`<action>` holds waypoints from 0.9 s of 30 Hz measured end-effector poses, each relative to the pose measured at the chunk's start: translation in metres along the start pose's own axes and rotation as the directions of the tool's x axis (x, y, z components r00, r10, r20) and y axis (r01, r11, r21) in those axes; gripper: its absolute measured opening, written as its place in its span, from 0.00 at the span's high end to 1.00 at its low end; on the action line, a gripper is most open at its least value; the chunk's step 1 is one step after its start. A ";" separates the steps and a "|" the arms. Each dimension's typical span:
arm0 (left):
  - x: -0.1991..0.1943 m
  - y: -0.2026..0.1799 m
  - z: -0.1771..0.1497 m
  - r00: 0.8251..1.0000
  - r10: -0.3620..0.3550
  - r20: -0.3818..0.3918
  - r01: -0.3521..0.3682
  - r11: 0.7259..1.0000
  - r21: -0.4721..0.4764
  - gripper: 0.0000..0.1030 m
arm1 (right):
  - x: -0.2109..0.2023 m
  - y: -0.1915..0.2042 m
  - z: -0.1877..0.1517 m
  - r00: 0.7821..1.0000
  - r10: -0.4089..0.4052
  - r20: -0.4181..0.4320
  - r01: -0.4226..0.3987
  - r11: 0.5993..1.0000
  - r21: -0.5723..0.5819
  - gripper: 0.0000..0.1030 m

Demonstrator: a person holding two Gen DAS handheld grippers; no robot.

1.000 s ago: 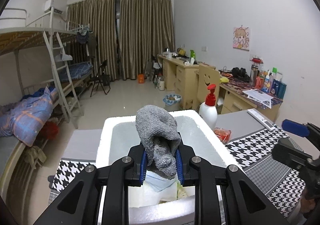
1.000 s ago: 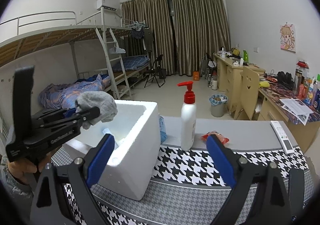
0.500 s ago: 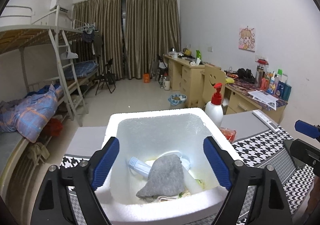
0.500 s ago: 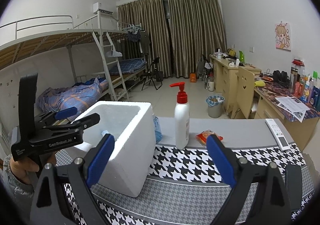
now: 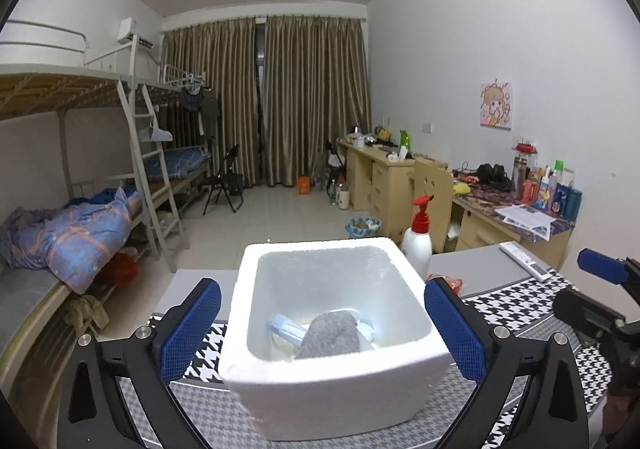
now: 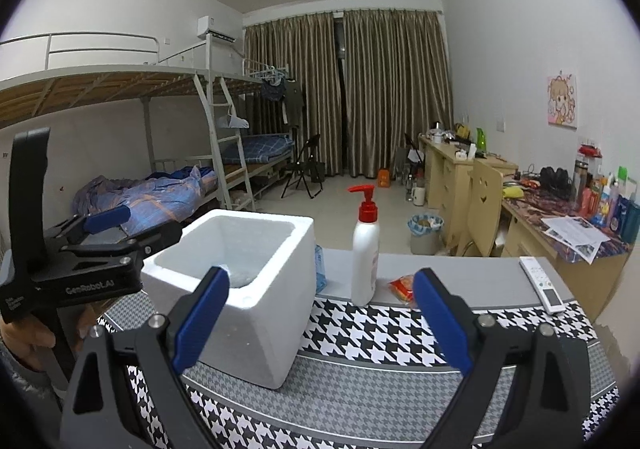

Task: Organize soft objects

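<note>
Drop complete, by the look of it: grey cloth [image 5: 329, 335] lying inside foam box [image 5: 332, 369], lower centre of frame, on other items. Best practice now: back left gripper [image 5: 322, 325] off without nudging the box, then seek the next soft item. Left jaws just opened to full spread, astride the box, gripping nothing. Right gripper [image 6: 320, 321] also spread wide, empty, above patterned mat [image 6: 384, 333].

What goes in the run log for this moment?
left gripper: open, jaws just opened | grey cloth: in white foam box | right gripper: open, empty
</note>
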State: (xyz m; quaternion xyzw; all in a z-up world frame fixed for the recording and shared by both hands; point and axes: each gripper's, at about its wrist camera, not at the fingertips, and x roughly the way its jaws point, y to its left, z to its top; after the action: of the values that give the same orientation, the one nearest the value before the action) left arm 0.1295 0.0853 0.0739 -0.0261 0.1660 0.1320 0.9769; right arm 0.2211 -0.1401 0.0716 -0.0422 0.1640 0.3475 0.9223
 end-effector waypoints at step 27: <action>-0.093 -0.034 -0.028 0.992 0.035 0.121 -0.038 0.999 0.022 0.01 | -0.078 0.006 -0.025 0.996 0.024 0.081 -0.024 1.000 -0.004 0.06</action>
State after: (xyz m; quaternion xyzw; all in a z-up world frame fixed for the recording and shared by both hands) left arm 0.0452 0.0271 0.0784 -0.0034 0.1087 0.1490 0.9828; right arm 0.1551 -0.1894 0.0740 -0.0277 0.1264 0.3602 0.9239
